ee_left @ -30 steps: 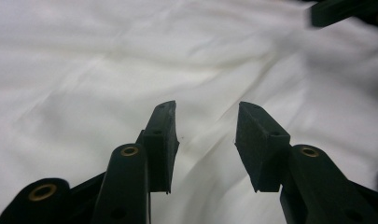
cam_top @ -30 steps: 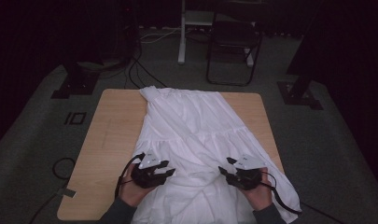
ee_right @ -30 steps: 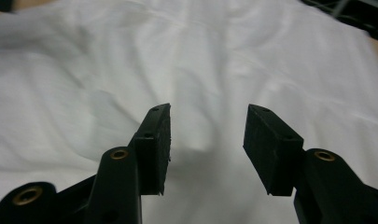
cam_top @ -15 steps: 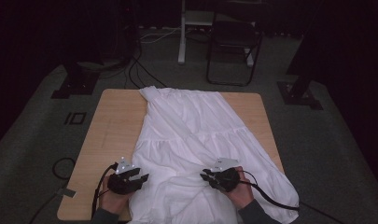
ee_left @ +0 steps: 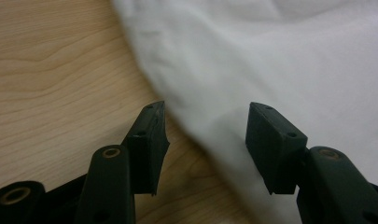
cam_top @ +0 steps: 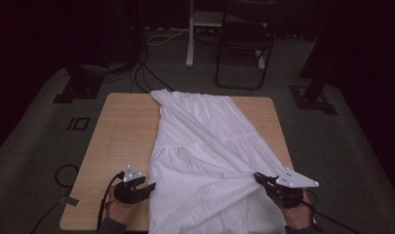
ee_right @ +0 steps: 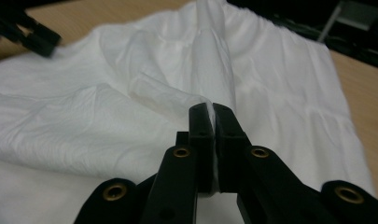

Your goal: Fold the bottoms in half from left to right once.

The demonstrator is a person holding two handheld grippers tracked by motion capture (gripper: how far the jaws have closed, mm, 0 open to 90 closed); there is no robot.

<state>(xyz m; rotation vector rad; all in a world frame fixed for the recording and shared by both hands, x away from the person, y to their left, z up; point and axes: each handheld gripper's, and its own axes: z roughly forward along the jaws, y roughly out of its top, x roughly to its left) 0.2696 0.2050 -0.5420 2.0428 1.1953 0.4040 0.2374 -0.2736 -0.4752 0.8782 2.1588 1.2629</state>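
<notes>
Lying spread over the middle and right of the wooden desk (cam_top: 117, 141), the white dress (cam_top: 205, 146) runs from the far edge down to the near edge, with a fold pulled taut toward the near right. The right gripper (cam_top: 262, 180) sits at the near right with its fingers (ee_right: 201, 140) pressed together on a pinch of that fabric, having just been closing on it. The left gripper (cam_top: 148, 187) rests at the near left, just beside the dress's left hem, its fingers (ee_left: 149, 135) parted and just been opening, one over bare wood and one over cloth, gripping nothing.
</notes>
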